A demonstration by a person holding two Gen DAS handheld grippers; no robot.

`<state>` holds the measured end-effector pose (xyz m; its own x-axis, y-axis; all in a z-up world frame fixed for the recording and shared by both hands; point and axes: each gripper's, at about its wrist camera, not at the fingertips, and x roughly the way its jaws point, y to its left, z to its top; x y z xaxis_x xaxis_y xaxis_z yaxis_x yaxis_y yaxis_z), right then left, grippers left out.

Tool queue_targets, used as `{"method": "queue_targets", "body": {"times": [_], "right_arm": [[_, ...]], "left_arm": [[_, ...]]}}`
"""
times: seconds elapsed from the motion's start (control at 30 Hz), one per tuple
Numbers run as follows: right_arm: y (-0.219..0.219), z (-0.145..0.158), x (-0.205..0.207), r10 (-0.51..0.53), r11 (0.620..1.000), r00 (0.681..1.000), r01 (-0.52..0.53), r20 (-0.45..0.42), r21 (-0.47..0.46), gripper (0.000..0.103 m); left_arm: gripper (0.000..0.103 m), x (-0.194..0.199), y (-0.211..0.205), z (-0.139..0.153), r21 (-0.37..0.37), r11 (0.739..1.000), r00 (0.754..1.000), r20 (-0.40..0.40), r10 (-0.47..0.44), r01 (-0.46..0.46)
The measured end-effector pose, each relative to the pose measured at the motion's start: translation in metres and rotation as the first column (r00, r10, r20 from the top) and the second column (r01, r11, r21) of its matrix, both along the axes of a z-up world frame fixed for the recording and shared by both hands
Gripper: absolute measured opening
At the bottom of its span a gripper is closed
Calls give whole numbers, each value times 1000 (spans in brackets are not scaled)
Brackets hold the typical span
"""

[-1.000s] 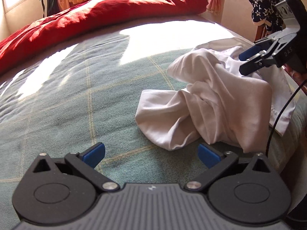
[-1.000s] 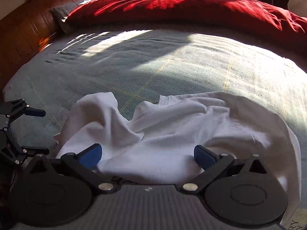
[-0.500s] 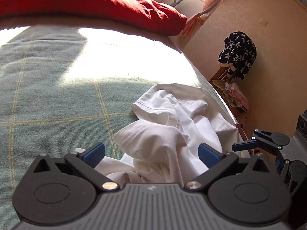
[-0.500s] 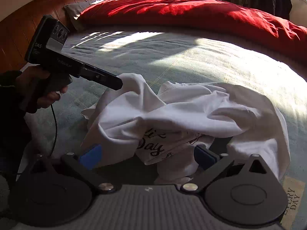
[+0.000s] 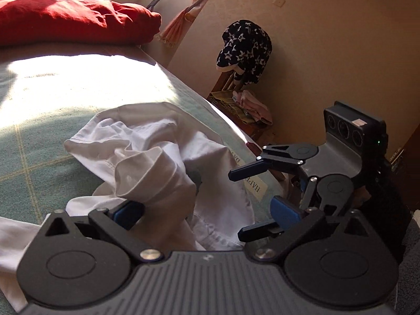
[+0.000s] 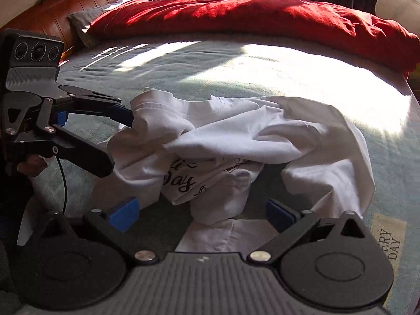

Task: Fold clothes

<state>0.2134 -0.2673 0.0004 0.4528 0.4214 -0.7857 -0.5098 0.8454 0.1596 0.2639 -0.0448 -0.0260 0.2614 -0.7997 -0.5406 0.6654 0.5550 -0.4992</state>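
A crumpled white T-shirt (image 5: 157, 162) with black script print lies in a heap on the green checked bedspread (image 5: 39, 144), near the bed's edge. It also shows in the right wrist view (image 6: 236, 141). My left gripper (image 5: 207, 212) is open, with a raised fold of the shirt between its blue pads. In the right wrist view the left gripper (image 6: 115, 139) is open at the shirt's left side. My right gripper (image 6: 202, 212) is open, low over the shirt's near edge. In the left wrist view the right gripper (image 5: 236, 204) is open beside the shirt.
A red duvet (image 6: 249, 15) lies bunched along the far side of the bed. A wooden headboard (image 6: 65, 5) is at the far left. Beyond the bed's edge stands a chair (image 5: 236, 97) with a dark star-print garment (image 5: 244, 50) and folded clothes, against a beige wall.
My left gripper has swung right and moved in onto the shirt, its jaws now around a fold. The shirt has been bunched up higher. The right gripper stays close at the shirt's edge.
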Motion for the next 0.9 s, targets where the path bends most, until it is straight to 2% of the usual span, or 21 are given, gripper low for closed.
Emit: {"method": "queue_targets", "body": {"times": [0.07,0.17,0.33,0.43,0.53,0.6,0.77,0.9], "right_arm": [[-9,-2,-2,-24,1000,1000,24,-5,-7,103],[-21,-4,-6,-59,998,998,59,-11,-17,103],[-26,0,-7,-81,996,997,81,8,-21,103],[-23,6,-5,-80,997,996,80,31,-19,103],[-20,13,-4,-78,997,995,79,54,-16,103],[-11,21,-3,-61,997,995,64,82,-32,103],[21,40,2,2,996,990,11,143,-90,103],[59,51,19,61,982,983,-28,175,-184,103]], "left_arm": [[101,-5,-8,-10,27,1000,1000,-13,-8,8],[101,-24,-19,-12,66,998,999,31,-20,18],[102,-57,-39,-11,110,984,986,74,-150,141],[102,-68,-40,-16,151,978,983,84,-161,147],[102,-75,-26,-14,136,981,986,75,-150,139],[102,-78,-14,-10,129,984,989,71,-132,122],[102,-86,24,5,167,986,993,111,-30,11],[102,-89,60,15,214,969,983,158,92,-125]]}}
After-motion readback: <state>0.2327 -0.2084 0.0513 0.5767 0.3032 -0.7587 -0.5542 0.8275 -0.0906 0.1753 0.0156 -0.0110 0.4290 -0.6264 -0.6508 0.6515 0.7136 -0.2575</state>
